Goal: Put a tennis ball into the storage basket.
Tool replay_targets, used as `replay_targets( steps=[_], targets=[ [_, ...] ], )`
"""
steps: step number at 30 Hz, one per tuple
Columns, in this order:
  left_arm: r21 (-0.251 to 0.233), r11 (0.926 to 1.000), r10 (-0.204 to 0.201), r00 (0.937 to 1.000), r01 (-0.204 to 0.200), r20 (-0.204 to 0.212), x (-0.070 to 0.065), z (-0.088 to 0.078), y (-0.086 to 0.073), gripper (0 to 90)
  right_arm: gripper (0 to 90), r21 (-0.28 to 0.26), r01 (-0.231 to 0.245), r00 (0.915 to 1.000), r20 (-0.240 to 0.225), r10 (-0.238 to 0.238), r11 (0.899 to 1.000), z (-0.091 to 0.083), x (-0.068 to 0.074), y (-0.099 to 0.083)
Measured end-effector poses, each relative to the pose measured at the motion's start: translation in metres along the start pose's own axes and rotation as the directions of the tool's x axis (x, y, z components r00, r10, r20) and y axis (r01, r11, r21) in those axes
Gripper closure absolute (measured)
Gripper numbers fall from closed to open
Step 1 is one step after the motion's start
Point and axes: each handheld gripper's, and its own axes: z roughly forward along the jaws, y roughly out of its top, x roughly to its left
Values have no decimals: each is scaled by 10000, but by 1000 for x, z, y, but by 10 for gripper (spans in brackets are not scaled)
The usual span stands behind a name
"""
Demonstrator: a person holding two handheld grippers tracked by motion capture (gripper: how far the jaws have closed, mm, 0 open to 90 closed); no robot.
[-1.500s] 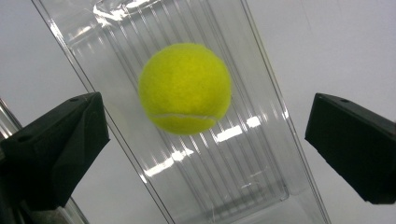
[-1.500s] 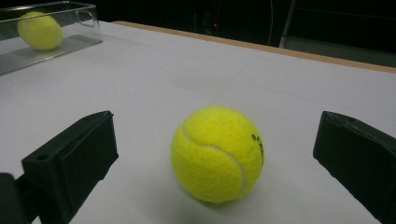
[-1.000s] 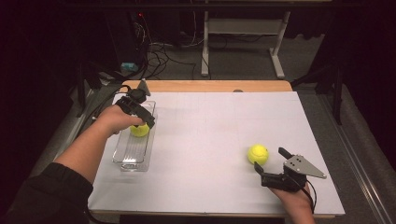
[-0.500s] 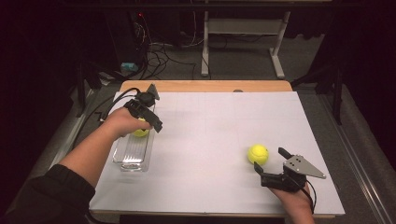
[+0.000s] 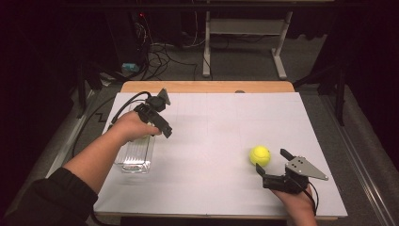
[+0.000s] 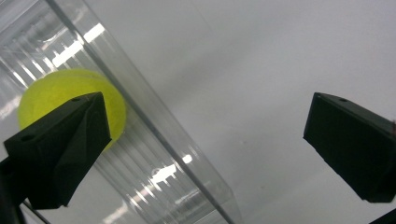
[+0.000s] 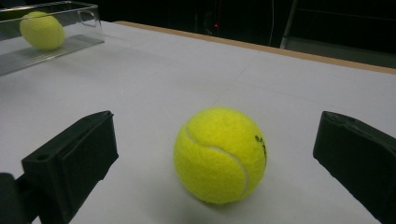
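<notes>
The clear plastic bin [image 5: 136, 153] lies on the white table [image 5: 211, 122] and serves as the landmark. One tennis ball [image 6: 60, 100] sits inside the bin — in the right hand-held gripper's view it [image 7: 42, 30] rests at one end of it, against the ribbed floor. The left hand-held gripper [image 5: 162, 127] is held above the bin's far end, just past its right-hand wall toward the table's middle; its jaws stand wide apart with nothing between them, and in its own view one jaw overlaps the ball in the bin while the other hangs over bare table. A second tennis ball [image 5: 259, 155] lies on the table well to the right of the bin. The right hand-held gripper [image 5: 273, 165] sits just behind this ball — jaws spread wide, either side of it, not touching it.
</notes>
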Motion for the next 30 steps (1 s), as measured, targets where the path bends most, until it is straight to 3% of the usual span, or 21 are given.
replay_targets(
  steps=[14, 30],
  targets=[
    [21, 9956, 939, 9952, -940, 285, -38, 4, 4, 8, 0, 6, 35, 10000, -6, -35, 10000, 0, 1, 0],
    [-383, 9826, 1837, 9810, -1816, 628, -83, 12, 5, 6, 0, 14, 74, 10000, -19, -74, 10000, 1, 1, 0]
  ],
)
